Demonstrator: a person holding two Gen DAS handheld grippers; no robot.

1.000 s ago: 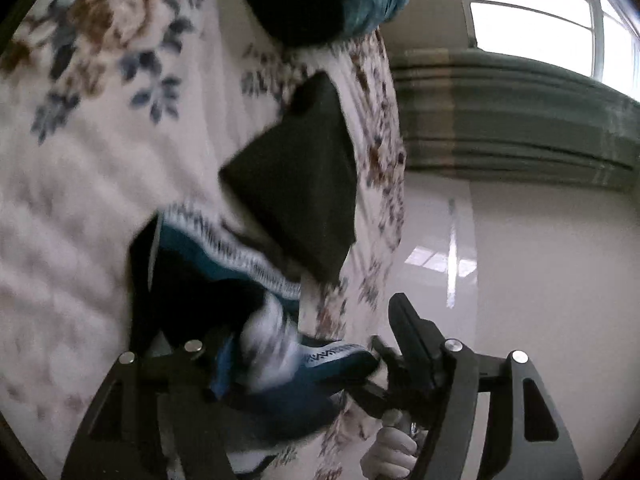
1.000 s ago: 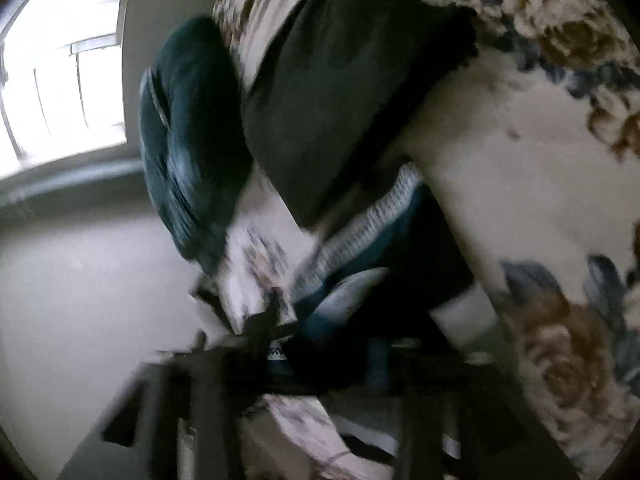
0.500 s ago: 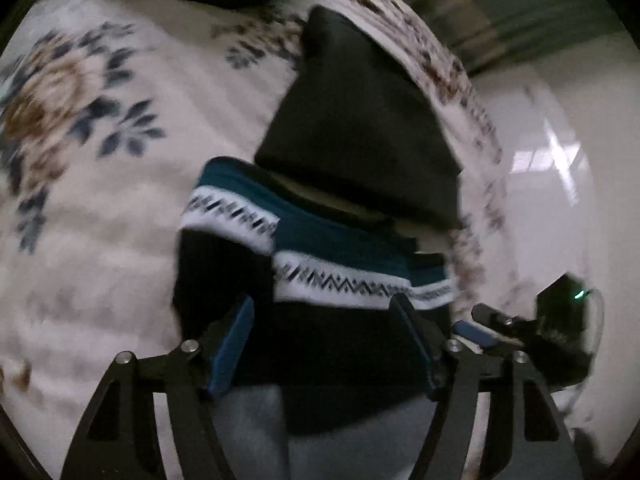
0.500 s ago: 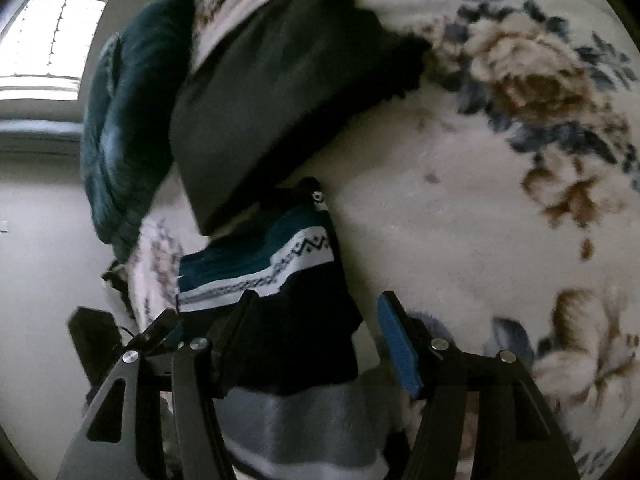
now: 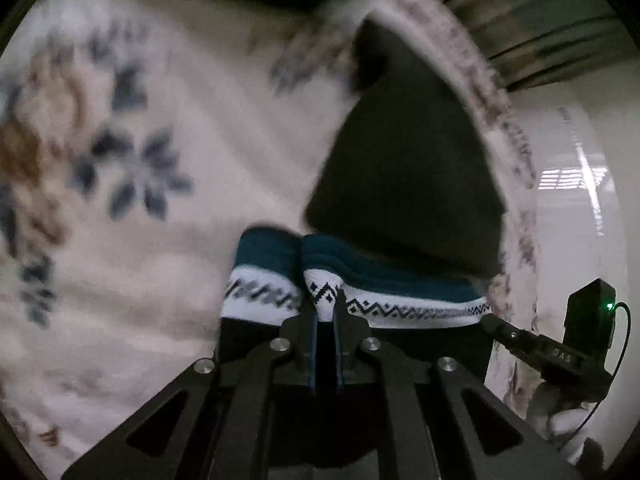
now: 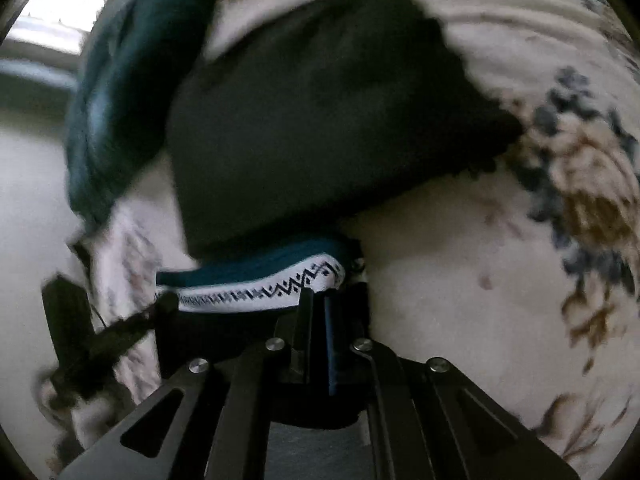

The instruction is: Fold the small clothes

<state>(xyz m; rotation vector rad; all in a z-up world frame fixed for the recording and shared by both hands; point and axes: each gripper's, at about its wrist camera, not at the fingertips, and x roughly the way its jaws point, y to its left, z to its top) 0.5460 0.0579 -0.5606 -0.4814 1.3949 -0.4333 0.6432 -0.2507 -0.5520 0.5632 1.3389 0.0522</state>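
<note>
Left gripper (image 5: pixel 325 312) is pinched tight, fingers nearly together, with the white patterned band of the knit garment (image 5: pixel 384 280) caught between them, bunching the fabric up into a small ridge. Over on the other side, the right gripper (image 6: pixel 316 300) is closed just as firmly, biting the same garment (image 6: pixel 256 280) at the corner of its white zigzag band. From the left wrist view the right gripper shows at the far end of that band, so the two have the piece at opposite ends. The garment, teal stripe above white trim with a dark body below, lies on the floral blanket (image 5: pixel 160 220) close to its edge. Right behind it, touching, sits a dark folded cloth (image 6: pixel 320 128), and beyond that a teal cushion (image 6: pixel 116 92). Past the blanket's edge, a glossy pale floor (image 5: pixel 572 184). Views are blurred.
</note>
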